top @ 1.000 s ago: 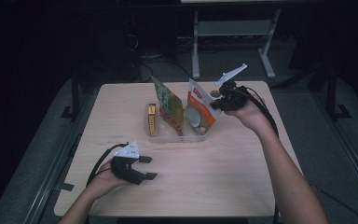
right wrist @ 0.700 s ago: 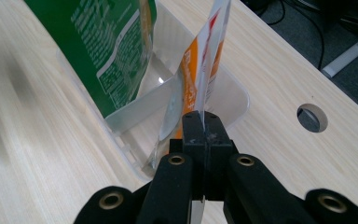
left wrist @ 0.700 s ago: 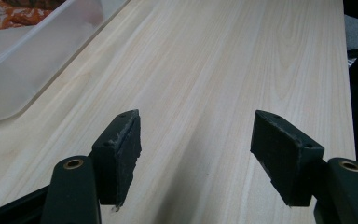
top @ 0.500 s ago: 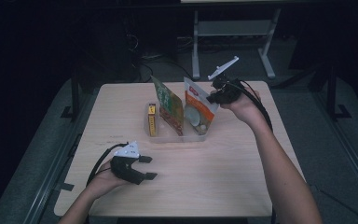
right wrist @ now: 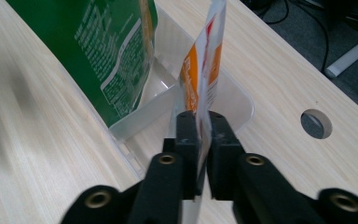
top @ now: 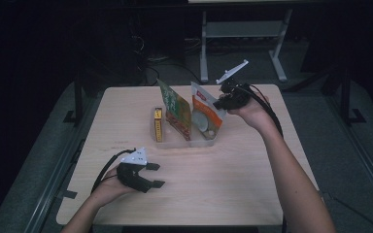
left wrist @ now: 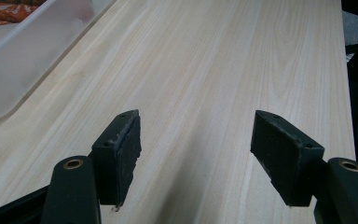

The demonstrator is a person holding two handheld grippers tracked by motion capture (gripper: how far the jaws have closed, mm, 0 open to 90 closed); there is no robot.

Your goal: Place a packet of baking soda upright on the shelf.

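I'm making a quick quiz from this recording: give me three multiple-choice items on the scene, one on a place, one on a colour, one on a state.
1. Where does the orange-and-white pouch stand?
A. In the clear bin
B. Flat on the floor
C. Under the left gripper

2. What colour is the pouch beside it in the bin?
A. Blue
B. Green
C. Black

3. How do the left gripper's jaws stand?
A. Clamped on a pouch
B. Apart, nothing between them
C. Clamped on the bin's rim

Answers:
1 A: the high view shows it upright inside the bin, its edge between the right gripper's jaws.
2 B: green shows in the right gripper view.
3 B: bare table shows between them.
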